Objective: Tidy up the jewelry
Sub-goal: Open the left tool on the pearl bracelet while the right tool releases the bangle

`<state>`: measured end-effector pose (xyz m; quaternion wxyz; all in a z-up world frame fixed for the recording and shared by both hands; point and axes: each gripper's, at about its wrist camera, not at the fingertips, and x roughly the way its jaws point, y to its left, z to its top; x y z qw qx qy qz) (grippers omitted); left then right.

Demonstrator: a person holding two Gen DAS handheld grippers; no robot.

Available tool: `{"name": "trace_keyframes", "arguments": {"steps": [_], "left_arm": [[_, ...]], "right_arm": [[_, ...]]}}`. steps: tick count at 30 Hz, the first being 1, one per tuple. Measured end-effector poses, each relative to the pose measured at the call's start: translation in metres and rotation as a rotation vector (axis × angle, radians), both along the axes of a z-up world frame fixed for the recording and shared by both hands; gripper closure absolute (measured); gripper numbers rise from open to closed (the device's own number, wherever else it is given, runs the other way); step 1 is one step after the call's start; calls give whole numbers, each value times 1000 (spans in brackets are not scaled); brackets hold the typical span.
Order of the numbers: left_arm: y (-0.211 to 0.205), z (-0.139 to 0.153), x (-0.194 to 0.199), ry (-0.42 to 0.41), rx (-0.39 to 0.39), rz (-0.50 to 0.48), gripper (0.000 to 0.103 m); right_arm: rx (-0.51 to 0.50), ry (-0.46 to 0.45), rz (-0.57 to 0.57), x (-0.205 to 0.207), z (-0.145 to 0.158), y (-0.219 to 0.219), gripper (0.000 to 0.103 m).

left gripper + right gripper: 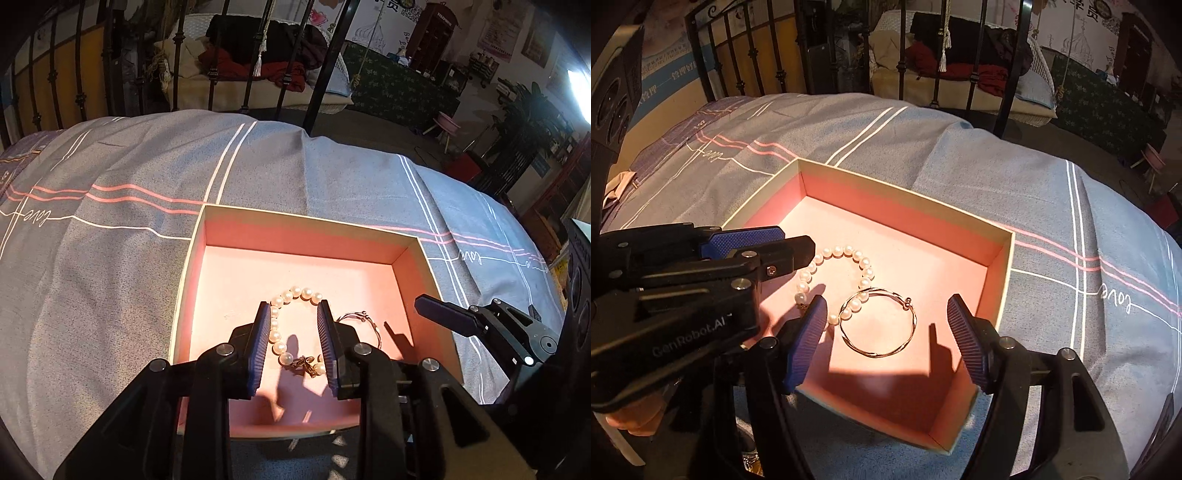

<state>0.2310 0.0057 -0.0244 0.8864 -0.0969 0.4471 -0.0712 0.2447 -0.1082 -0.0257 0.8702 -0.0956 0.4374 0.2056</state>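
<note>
A pink-lined open box lies on the bed. In it lie a pearl bracelet and a thin silver bangle, the two overlapping. My left gripper is open above the pearl bracelet, its blue pads on either side of it; it also shows in the right wrist view. My right gripper is open and empty, with the bangle between its pads, above the box floor; it shows in the left wrist view too.
A grey bedspread with white and pink stripes covers the bed. A black iron bed frame stands at the far edge. Beyond it are a swing seat with clothes, shelves and furniture.
</note>
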Motion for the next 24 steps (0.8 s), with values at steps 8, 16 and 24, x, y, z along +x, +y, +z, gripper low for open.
{"name": "trace_keyframes", "arguments": {"steps": [8, 16, 24], "left_arm": [[17, 34, -78, -161, 13, -51, 52], [40, -13, -146, -95, 46, 2, 47], [35, -31, -156, -82, 130, -15, 49]], "right_arm": [[205, -260, -135, -88, 53, -59, 10], [252, -179, -175, -154, 1, -81, 8], [227, -109, -126, -176, -35, -72, 25]]}}
